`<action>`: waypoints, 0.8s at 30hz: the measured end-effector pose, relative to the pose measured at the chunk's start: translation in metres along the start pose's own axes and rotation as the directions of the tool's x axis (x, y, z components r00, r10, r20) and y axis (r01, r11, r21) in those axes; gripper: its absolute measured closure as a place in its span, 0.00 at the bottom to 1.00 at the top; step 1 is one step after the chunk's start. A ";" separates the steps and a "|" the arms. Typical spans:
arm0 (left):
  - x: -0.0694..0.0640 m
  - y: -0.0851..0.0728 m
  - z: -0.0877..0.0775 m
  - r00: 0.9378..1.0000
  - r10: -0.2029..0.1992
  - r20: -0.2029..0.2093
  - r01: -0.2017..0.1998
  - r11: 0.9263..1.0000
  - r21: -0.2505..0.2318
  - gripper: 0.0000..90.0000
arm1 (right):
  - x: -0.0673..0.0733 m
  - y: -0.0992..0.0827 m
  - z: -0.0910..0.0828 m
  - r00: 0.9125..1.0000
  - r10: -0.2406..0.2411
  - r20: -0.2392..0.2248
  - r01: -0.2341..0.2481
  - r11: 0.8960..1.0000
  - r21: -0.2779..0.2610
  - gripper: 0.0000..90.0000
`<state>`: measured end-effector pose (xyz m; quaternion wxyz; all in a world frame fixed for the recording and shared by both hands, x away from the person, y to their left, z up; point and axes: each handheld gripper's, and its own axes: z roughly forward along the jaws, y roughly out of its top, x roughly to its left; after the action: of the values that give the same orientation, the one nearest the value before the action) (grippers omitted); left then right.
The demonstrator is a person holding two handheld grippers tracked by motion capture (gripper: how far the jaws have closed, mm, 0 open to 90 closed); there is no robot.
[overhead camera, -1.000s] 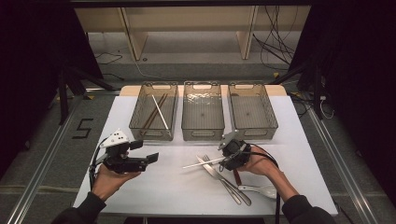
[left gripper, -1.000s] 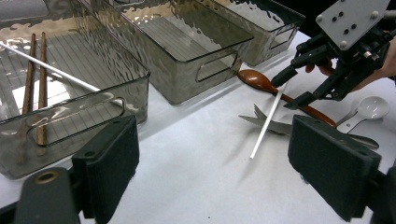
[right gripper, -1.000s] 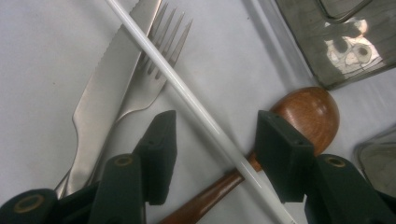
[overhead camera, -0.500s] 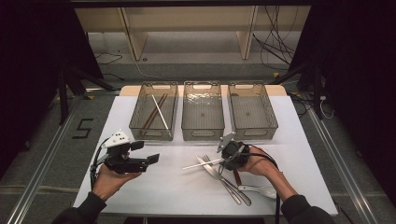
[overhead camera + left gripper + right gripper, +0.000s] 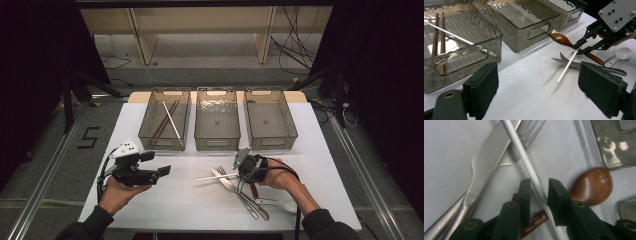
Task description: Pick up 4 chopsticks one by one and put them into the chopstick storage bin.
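From the high view, my right gripper (image 5: 239,169) sits low over a small heap of cutlery on the white table (image 5: 185,200), its jaws around one end of a thin white plastic chopstick (image 5: 216,176) that points left across the table top. Under and beside it lie a silver metal fork (image 5: 235,187) and a silver metal knife (image 5: 250,200), with a white ceramic spoon (image 5: 280,204) near my right wrist. My left gripper (image 5: 155,171) hovers over bare table, well apart from the cutlery, jaws spread wide with nothing between them. Three clear smoky plastic bins stand in a row at the far side; the left bin (image 5: 165,120) holds another white chopstick and a pair of brown wooden chopsticks (image 5: 163,122).

In the left gripper view, my own two black pads stand far apart over empty table. Farther off, the right gripper (image 5: 581,48) has the white chopstick (image 5: 567,66) at its tips, the stick slanting down to the table across the fork and knife, with a brown wooden spoon (image 5: 564,40) just behind.

In the right gripper view, the jaws have just been closing and now stand narrowly either side of the white chopstick (image 5: 524,162); I cannot tell whether both pads press on it yet. The stick crosses the knife (image 5: 486,167), and the wooden spoon's bowl (image 5: 594,185) lies just right.
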<state>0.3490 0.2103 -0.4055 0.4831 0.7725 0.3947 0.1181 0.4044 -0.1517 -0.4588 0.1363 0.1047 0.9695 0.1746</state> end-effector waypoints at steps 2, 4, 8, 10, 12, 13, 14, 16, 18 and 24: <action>0.000 0.000 0.000 1.000 0.000 0.001 0.000 1.000 0.002 0.18 | 0.001 -0.001 0.000 1.000 -0.019 -0.009 0.019 1.000 0.002 0.87; 0.000 0.000 0.000 1.000 -0.002 0.002 0.002 1.000 0.000 0.18 | 0.002 -0.001 0.000 0.999 -0.036 -0.016 0.036 0.999 0.003 0.89; 0.000 0.000 0.000 1.000 -0.009 0.003 0.009 1.000 -0.007 0.18 | 0.003 -0.002 -0.001 0.998 -0.065 -0.017 0.066 0.998 0.007 0.92; 0.000 0.000 0.000 1.000 -0.009 0.003 0.009 1.000 -0.007 0.18 | 0.004 -0.002 -0.002 0.996 -0.080 -0.029 0.081 0.997 0.008 0.93; 0.000 0.000 0.000 1.000 -0.009 0.004 0.009 1.000 -0.005 0.18 | 0.005 -0.003 -0.002 0.994 -0.105 -0.032 0.106 0.994 0.002 0.93; 0.000 0.000 0.000 1.000 -0.009 0.004 0.009 1.000 -0.005 0.18 | 0.005 -0.003 -0.002 0.993 -0.114 -0.030 0.114 0.993 0.003 0.93; 0.000 0.000 0.000 1.000 -0.009 0.004 0.009 1.000 -0.004 0.18 | 0.005 -0.003 -0.002 0.993 -0.116 -0.028 0.116 0.993 0.001 0.94; 0.001 0.000 0.000 1.000 -0.008 0.003 0.008 1.000 -0.004 0.18 | 0.005 -0.002 -0.002 0.992 -0.118 -0.037 0.118 0.993 0.004 0.94; 0.001 0.000 0.000 1.000 -0.009 0.003 0.009 1.000 -0.005 0.18 | 0.005 -0.002 -0.003 0.992 -0.125 -0.029 0.125 0.992 0.006 0.94; 0.002 0.000 0.000 1.000 -0.013 0.002 0.013 1.000 -0.003 0.18 | 0.003 0.000 -0.012 0.997 -0.080 -0.006 0.080 0.996 -0.037 0.94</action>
<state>0.3503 0.2115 -0.4063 0.4853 0.7694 0.3992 0.1149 0.3983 -0.1549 -0.4483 0.1416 0.0626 0.9700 0.1873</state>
